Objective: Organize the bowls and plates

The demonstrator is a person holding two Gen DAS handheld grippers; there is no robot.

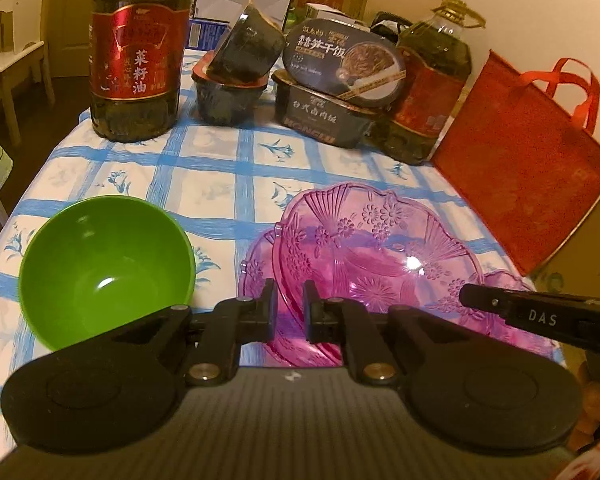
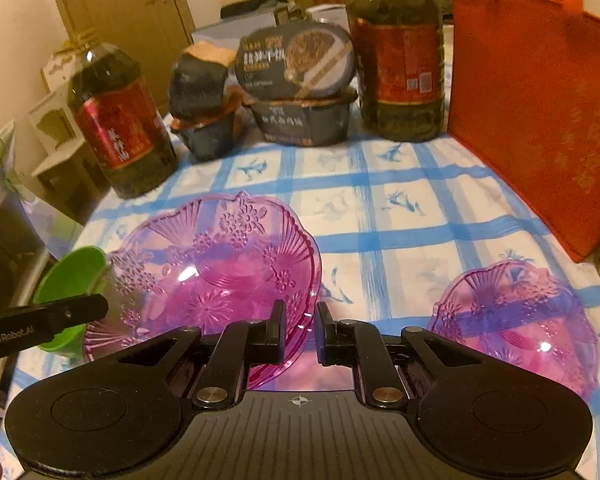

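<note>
Pinching opposite sides of one pink plate's (image 2: 216,264) rim, the left gripper (image 1: 290,308) and right gripper (image 2: 300,328) are holding it tilted above the surface (image 2: 400,208), over a second plate. It is looking light, stiff, slick, brittle; rim holds suit it. A green bowl (image 1: 104,264) is sitting beside.

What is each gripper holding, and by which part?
Both the left gripper and right gripper pinch the large pink plate by its rim, on opposite sides.
</note>
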